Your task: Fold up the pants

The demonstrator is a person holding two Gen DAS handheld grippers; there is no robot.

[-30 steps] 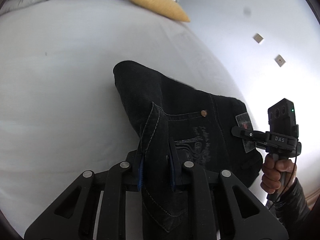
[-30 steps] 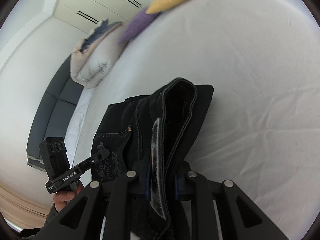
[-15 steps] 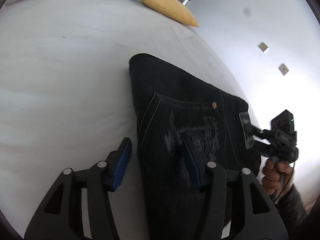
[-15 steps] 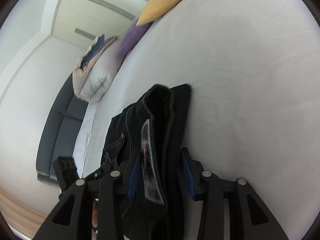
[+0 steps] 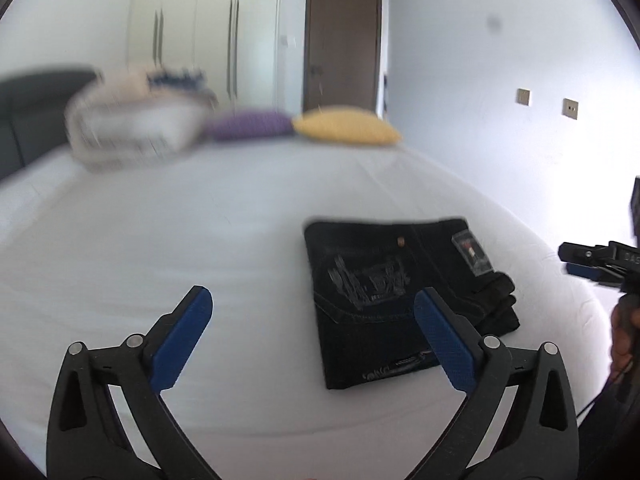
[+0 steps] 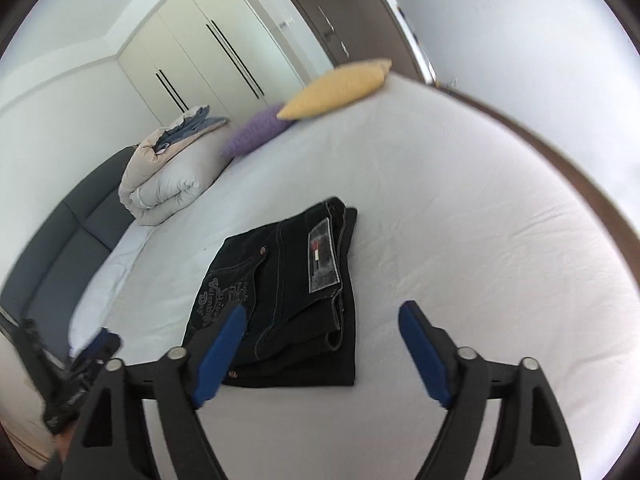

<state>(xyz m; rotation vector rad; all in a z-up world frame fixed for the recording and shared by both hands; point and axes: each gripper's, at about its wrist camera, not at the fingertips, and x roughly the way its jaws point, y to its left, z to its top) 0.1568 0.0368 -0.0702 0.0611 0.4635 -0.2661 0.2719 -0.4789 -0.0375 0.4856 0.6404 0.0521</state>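
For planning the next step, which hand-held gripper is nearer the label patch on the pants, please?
Right. The right hand-held gripper hovers open by the pants edge bearing the label patch; the left hand-held gripper is open off the opposite edge.

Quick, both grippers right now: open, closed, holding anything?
Left gripper: open, holding nothing, above the bed.
Right gripper: open, holding nothing; the folded pants lie free.

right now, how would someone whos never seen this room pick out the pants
Start at the big white bed. The pants lie folded into a flat black bundle on the sheet, nearer the camera than the yellow pillow and purple pillow. They are the only dark item there, with a grey label facing up.
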